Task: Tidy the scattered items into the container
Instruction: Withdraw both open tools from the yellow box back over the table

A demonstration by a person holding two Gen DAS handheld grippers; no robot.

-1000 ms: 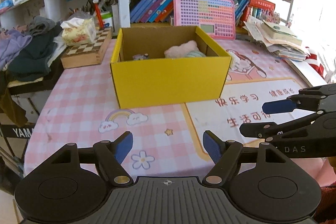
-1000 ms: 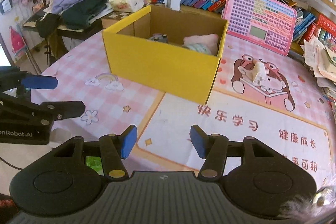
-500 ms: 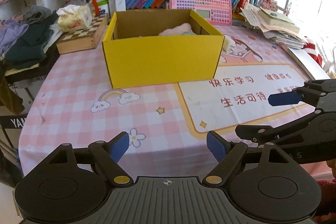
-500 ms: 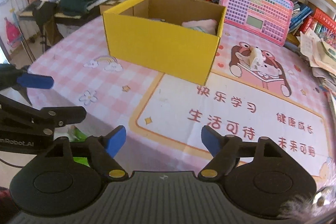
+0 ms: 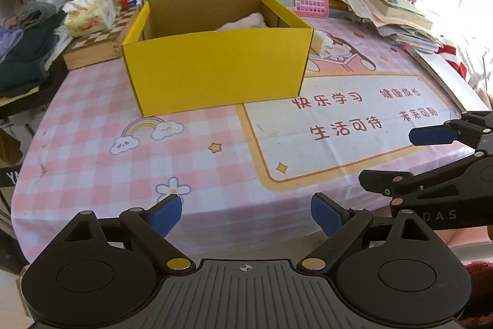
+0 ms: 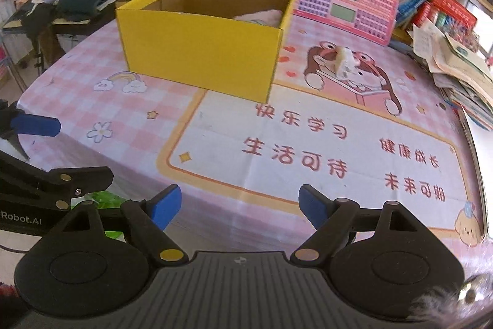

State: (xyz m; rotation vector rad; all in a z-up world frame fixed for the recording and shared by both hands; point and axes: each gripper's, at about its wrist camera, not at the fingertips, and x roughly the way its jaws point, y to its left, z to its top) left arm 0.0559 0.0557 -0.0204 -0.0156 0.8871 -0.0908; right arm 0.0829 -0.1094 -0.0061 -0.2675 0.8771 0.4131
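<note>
Cluttered bookshelves fill the top of both frames, and below them spreads a pink checked tablecloth (image 5: 92, 162). My left gripper (image 5: 246, 213) sits wide open and empty at the bottom edge; my right gripper (image 6: 239, 205) is equally spread with nothing in it, both well short of the table's contents. The yellow cardboard box (image 5: 215, 73), upper centre, already holds something soft and pink (image 5: 243, 22). One small cream item (image 6: 346, 63) lies loose right of the box — likely my next pick.
</note>
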